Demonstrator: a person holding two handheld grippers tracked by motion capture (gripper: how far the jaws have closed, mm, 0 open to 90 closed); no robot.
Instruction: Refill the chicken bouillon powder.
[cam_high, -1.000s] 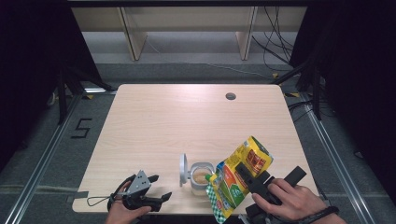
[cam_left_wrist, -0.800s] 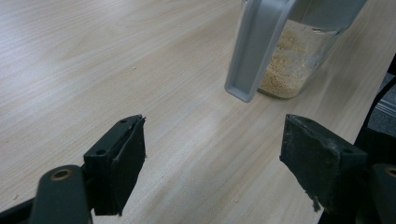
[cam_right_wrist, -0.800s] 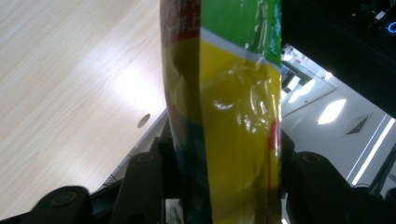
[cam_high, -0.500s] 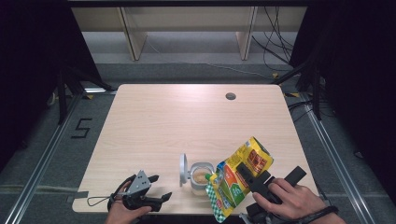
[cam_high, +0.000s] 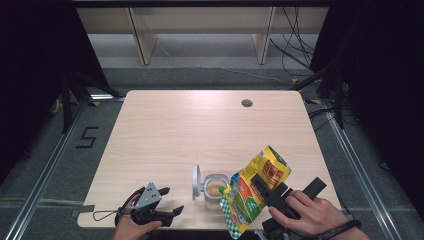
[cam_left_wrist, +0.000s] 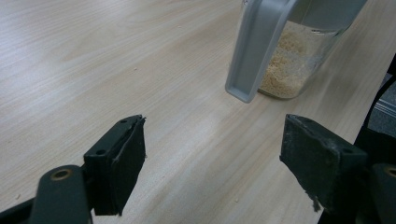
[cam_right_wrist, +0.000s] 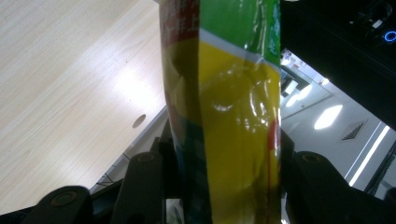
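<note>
high view, writing: a "5" (cam_high: 86, 137) marked on the floor at left; print on the yellow-green pouch (cam_high: 254, 192) too small to read
high view, change: pouch tipped lower toward the jar (cam_high: 215, 188) than a second ago
high view, place: jar near the near edge of the surface (cam_high: 200, 130), lid (cam_high: 196, 176) open
left gripper view: left tongs (cam_left_wrist: 212, 158) apart, empty, jar (cam_left_wrist: 294, 60) beyond
right gripper view: right tongs (cam_right_wrist: 219, 186) clamped on the pouch (cam_right_wrist: 233, 116)

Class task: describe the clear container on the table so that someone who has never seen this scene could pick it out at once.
Start at the pale wooden table and go to its near edge, between the person's two hands. There stands the clear container, partly filled with pale tan grains, its grey lid flipped open to one side. Unlike the bright yellow-and-green pouch tilted over it, it is see-through and stands upright.
</note>
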